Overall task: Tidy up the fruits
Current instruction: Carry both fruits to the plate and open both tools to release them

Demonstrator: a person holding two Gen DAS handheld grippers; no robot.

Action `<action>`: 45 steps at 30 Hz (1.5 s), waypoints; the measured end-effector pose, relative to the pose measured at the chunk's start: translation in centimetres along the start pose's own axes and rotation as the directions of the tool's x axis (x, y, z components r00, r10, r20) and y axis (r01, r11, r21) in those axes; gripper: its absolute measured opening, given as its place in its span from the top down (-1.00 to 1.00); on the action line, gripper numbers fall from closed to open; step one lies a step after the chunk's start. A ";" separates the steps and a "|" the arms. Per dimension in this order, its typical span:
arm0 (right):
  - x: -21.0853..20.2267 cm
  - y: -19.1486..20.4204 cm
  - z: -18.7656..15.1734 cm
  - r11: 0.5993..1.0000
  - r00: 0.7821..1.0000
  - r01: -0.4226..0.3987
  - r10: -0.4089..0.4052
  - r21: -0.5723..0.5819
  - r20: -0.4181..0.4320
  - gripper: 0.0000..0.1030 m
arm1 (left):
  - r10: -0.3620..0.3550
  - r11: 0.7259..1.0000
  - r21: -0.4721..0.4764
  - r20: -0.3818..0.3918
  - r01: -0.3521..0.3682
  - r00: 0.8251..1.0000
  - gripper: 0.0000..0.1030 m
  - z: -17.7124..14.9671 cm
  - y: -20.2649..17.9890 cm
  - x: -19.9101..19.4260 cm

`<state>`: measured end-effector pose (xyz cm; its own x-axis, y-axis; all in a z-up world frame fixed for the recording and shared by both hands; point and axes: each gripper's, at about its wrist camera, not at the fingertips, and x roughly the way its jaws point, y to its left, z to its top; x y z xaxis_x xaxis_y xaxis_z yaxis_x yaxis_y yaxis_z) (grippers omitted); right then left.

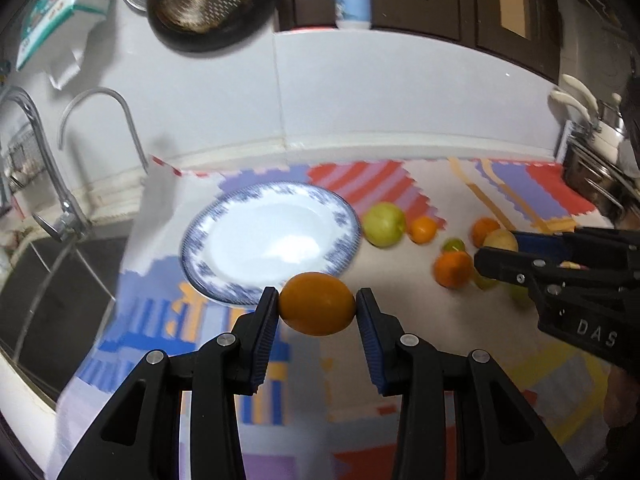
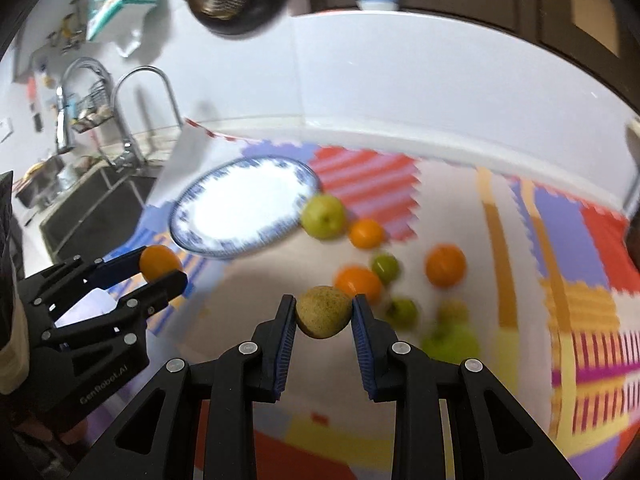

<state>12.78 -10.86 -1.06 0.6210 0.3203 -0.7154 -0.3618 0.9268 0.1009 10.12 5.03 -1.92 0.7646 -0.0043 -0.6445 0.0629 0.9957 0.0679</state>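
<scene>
Your left gripper [image 1: 317,305] pinches an orange [image 1: 317,304] between its fingers, just short of the empty plate [image 1: 208,236]. Your right gripper [image 2: 324,312] clamps a speckled pear [image 2: 323,311] above the loose fruit on the desk [image 2: 240,308]. Both grips catch only the fruit's ends, so a quick swing could roll either one free, and dropping it onto the plate may send it over the rim.

Bare plate [image 1: 272,236] lies open; green apple [image 1: 384,225] crowds its right rim
</scene>
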 end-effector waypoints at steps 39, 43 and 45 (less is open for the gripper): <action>18.2 5.5 8.0 0.984 0.948 -0.160 0.132 -0.076 -0.289 0.43 | -0.026 0.999 0.031 -0.254 0.035 0.967 0.23 2.9 8.3 14.6; 18.4 5.6 8.0 0.983 0.948 -0.162 0.132 -0.082 -0.290 0.43 | -0.034 0.999 0.016 -0.260 0.040 0.965 0.22 3.0 8.6 14.8; 18.4 5.6 8.0 0.984 0.949 -0.161 0.132 -0.082 -0.287 0.43 | -0.032 0.999 0.017 -0.264 0.038 0.964 0.21 3.0 8.6 14.8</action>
<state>27.76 1.79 -8.19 0.3418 0.3697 -0.8640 -0.5128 0.8438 0.1582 23.88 13.28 -8.58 0.5661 -0.0117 -0.8243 0.1023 0.9932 0.0562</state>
